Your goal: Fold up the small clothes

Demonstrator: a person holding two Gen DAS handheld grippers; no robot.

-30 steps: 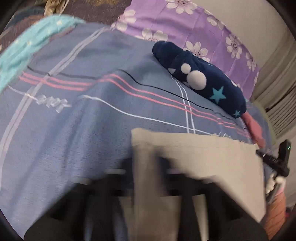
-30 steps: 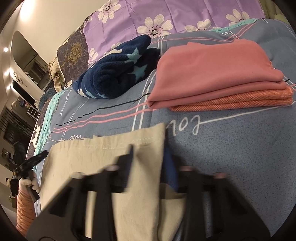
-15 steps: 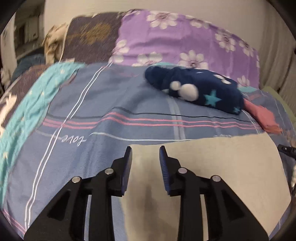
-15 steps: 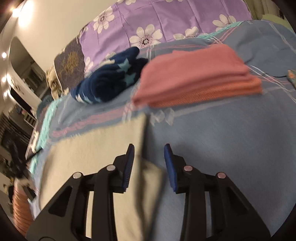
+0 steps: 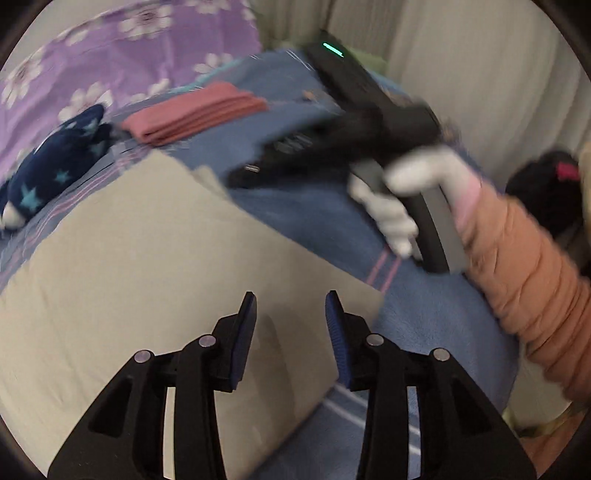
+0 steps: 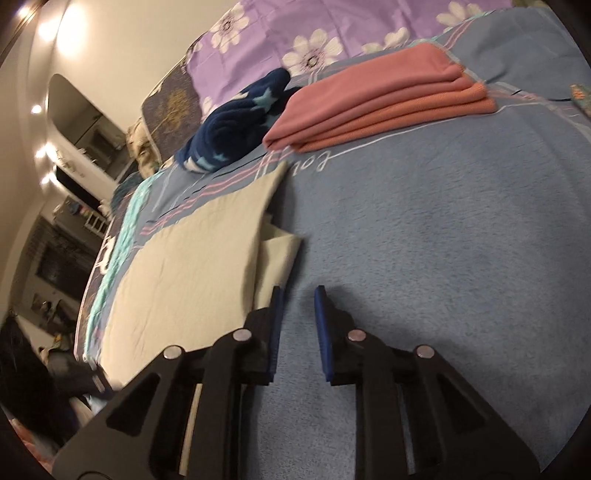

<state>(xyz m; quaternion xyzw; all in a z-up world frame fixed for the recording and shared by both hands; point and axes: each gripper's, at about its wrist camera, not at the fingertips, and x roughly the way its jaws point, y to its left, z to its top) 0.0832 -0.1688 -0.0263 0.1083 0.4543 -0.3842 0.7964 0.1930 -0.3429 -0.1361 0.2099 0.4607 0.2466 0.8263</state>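
My left gripper (image 5: 290, 314) hangs over the beige cloth (image 5: 147, 280) spread on the bed (image 6: 424, 229), jaws just widened, empty. My right gripper (image 6: 297, 308), jaws just narrowed, still apart, empty, sits beside the cloth's edge. The bedcover's script is unreadable.

I was in a bedroom at home. Under me lay a bed (image 6: 443, 229) with a blue striped blanket, purple flowered pillows (image 6: 295, 33) at its head, a navy star-patterned fleece (image 6: 236, 125) and a stack of folded pink clothes (image 6: 376, 99). Pale curtains (image 5: 461, 74) hung beside it, and ceiling spotlights (image 6: 48, 29) lit cream walls.
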